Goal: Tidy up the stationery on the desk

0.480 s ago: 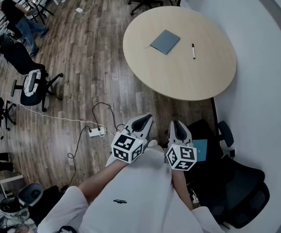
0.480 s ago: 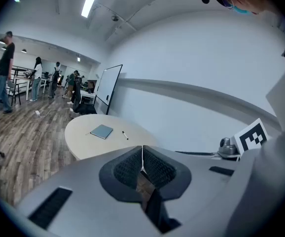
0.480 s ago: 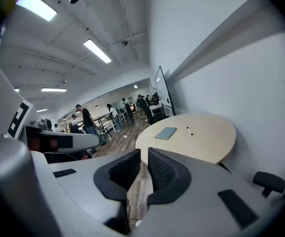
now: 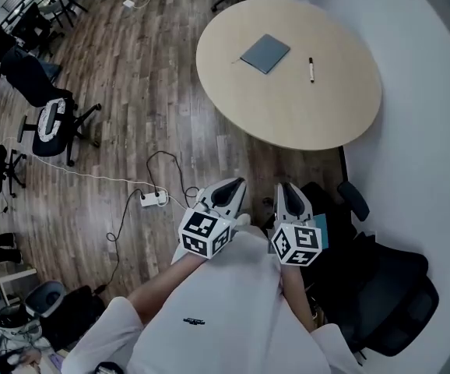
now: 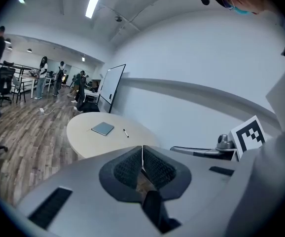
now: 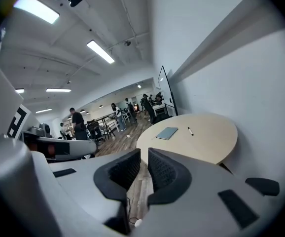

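A round beige table [image 4: 287, 119] stands ahead with a grey-blue notebook [image 4: 265, 54] and a black-capped white marker pen [image 4: 311, 69] lying to its right. Both show small in the left gripper view, the notebook [image 5: 103, 128] and the pen [image 5: 125, 133], and in the right gripper view, the notebook [image 6: 167, 133] and the pen [image 6: 190, 131]. My left gripper [image 4: 232, 185] is held near my body, far from the table, its pads [image 5: 155, 164] pressed together with nothing in them. My right gripper [image 4: 286, 188] hangs beside it, with a narrow empty gap between its pads [image 6: 162, 171].
A black office chair [image 4: 388, 302] stands close at my right by the white wall. A power strip with cables [image 4: 153, 199] lies on the wooden floor ahead of the left gripper. More chairs [image 4: 50, 131] stand at the left. A whiteboard [image 5: 114, 85] and people are beyond the table.
The table sits slightly higher in the head view and the left-hand chairs have shifted in frame. Both grippers stay held together in front of my body.
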### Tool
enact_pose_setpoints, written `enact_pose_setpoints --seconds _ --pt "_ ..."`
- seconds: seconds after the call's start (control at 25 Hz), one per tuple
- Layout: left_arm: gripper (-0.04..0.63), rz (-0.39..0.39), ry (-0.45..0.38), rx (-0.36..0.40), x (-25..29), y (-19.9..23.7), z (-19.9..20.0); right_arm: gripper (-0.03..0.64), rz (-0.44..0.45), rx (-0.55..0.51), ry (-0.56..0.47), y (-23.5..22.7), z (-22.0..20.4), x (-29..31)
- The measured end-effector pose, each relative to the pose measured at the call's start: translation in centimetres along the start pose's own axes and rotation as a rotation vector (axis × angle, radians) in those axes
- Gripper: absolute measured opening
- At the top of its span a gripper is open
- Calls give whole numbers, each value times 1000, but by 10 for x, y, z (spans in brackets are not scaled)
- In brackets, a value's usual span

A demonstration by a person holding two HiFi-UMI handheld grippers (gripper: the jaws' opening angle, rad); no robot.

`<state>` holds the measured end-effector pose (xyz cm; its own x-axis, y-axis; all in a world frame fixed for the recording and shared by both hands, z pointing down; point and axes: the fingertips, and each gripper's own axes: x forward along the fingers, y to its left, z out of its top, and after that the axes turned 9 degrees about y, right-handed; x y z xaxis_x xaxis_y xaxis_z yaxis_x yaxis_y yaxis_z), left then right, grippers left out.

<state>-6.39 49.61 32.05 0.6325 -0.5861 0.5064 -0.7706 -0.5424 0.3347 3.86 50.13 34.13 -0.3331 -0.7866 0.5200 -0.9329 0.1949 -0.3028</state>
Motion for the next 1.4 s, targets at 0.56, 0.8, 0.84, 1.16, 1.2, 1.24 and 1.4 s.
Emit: enact_pose_setpoints --seconds 0.56,0.8,0.84,1.16,1.2,1.24,1.4 --pt "25 -21 73 9 61 14 17 69 -31 82 18 -48 8 35" --pt "25 -63 93 -1 124 58 66 69 -50 112 45 -72 50 100" --pt "25 -70 93 1 135 66 78 69 -50 113 45 -74 61 113" --pt "25 -125 95 20 194 152 177 69 -86 136 17 -74 160 219" --pt "25 -131 92 22 202 162 189 69 -87 141 15 -75 171 232" --pt "25 -136 91 24 210 171 198 69 -86 146 13 -77 180 245" --pt "25 -142 106 24 232 201 219 69 -79 142 19 -75 206 285"
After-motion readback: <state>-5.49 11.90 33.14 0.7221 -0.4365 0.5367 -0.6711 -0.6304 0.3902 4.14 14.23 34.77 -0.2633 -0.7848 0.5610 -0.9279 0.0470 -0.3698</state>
